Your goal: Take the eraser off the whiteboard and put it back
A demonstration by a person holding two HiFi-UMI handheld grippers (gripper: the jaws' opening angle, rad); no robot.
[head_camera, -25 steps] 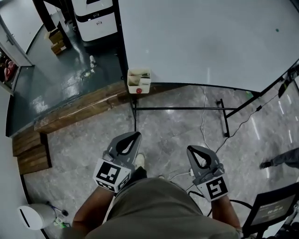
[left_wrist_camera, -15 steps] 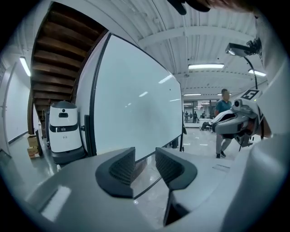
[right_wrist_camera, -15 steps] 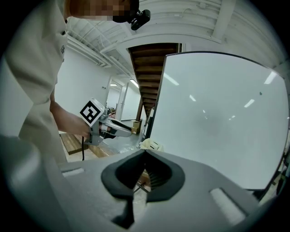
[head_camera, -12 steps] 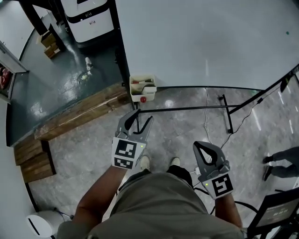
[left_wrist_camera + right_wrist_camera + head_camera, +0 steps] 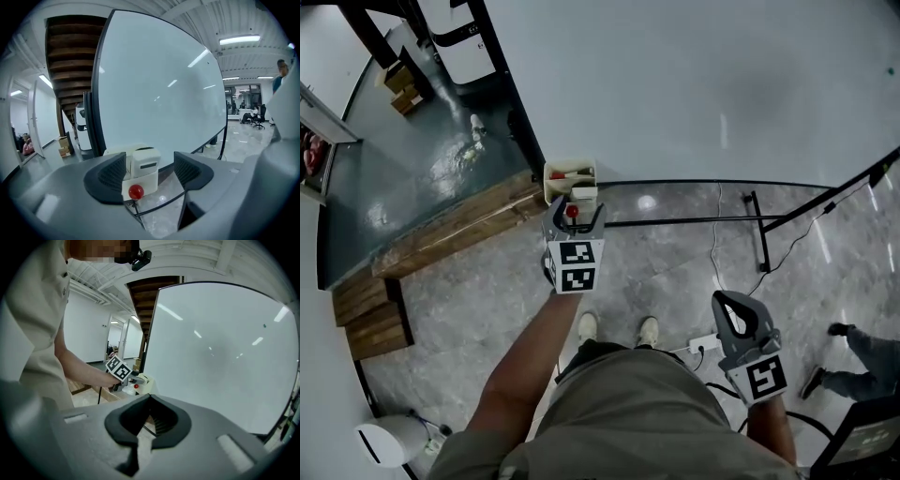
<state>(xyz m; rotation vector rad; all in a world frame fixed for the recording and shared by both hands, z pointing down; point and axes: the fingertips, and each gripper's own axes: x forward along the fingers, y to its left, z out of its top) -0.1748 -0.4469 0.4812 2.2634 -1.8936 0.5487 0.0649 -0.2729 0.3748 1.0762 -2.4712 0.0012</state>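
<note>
The whiteboard (image 5: pixel 703 84) fills the top of the head view. At its lower left corner hangs a cream holder (image 5: pixel 565 175) with a red knob (image 5: pixel 136 191) on its front. The white eraser (image 5: pixel 145 161) stands in that holder. My left gripper (image 5: pixel 574 214) reaches up to the holder; its jaws are opening, and they stand on either side of the eraser (image 5: pixel 584 195) without pressing on it. Both dark pads (image 5: pixel 112 173) are bare. My right gripper (image 5: pixel 737 313) hangs low at the right, shut and empty, its jaws (image 5: pixel 147 420) meeting in front of the whiteboard (image 5: pixel 225 357).
Black stand bars (image 5: pixel 684 221) run under the board, with a cable and a power strip (image 5: pixel 703 344) on the stone floor. Wooden steps (image 5: pixel 450 230) lie to the left, a white machine (image 5: pixel 464 47) at the top left. Another person's foot (image 5: pixel 839 330) shows at the right.
My left gripper has gone forward from in front of my body to the holder, and its jaws have opened. The right gripper drifted a little right and stayed shut.
</note>
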